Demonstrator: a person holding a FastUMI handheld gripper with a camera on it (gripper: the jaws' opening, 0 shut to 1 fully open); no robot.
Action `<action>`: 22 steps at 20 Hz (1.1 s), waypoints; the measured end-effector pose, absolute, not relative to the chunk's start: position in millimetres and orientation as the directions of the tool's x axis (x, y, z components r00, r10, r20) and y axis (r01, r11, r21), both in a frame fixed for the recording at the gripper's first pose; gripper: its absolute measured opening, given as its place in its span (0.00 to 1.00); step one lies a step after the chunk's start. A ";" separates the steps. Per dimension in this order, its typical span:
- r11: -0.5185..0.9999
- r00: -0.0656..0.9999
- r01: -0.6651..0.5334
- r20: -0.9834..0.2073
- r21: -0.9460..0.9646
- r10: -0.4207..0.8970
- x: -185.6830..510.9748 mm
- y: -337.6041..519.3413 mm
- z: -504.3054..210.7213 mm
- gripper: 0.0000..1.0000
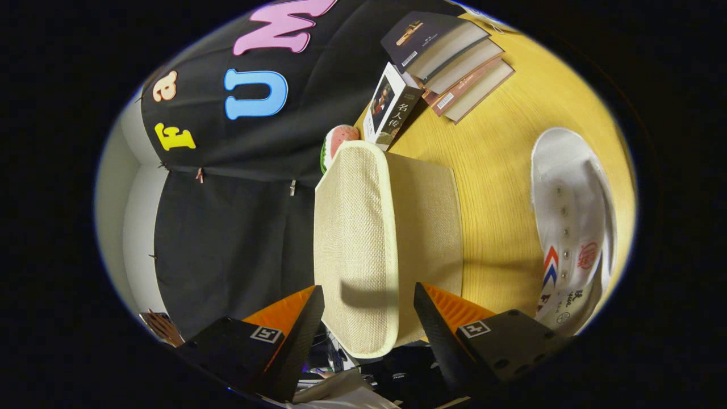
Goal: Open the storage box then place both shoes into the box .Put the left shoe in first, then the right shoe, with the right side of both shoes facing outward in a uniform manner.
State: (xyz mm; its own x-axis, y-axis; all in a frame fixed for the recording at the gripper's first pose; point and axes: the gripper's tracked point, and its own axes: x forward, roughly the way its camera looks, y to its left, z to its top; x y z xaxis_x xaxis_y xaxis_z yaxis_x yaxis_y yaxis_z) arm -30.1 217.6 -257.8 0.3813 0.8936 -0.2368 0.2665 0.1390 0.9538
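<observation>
The view is rolled on its side. A beige woven storage box (426, 227) stands on the yellow table (494, 187), with its lid (352, 227) on and turned toward the black cloth wall. My gripper (369, 295) is open, and the lid's near edge lies between its two orange-and-black fingers. I cannot tell whether either finger touches the lid. One white canvas shoe (571, 227) with red and blue marks lies on the table beside the box, off to the side of my right finger (440, 318).
Beyond the box lie a stack of books (454, 62) and one white-covered book (392, 108) standing on its edge. A watermelon-slice toy (338, 142) sits behind the box's far end. Bare yellow tabletop separates box and shoe.
</observation>
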 end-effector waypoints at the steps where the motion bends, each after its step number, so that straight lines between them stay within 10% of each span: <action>1: 0.104 0.384 0.274 -0.208 0.956 0.900 -28.0 223.4 -255.5 0.95; 4: 0.104 0.366 0.272 -0.203 0.957 0.908 -32.5 227.5 -256.7 0.95; 13: 0.082 0.449 0.228 -0.180 0.970 0.875 -26.8 202.8 -236.9 0.08; 22: 0.187 0.470 -0.043 -0.145 0.981 0.871 -10.5 225.1 -129.4 0.05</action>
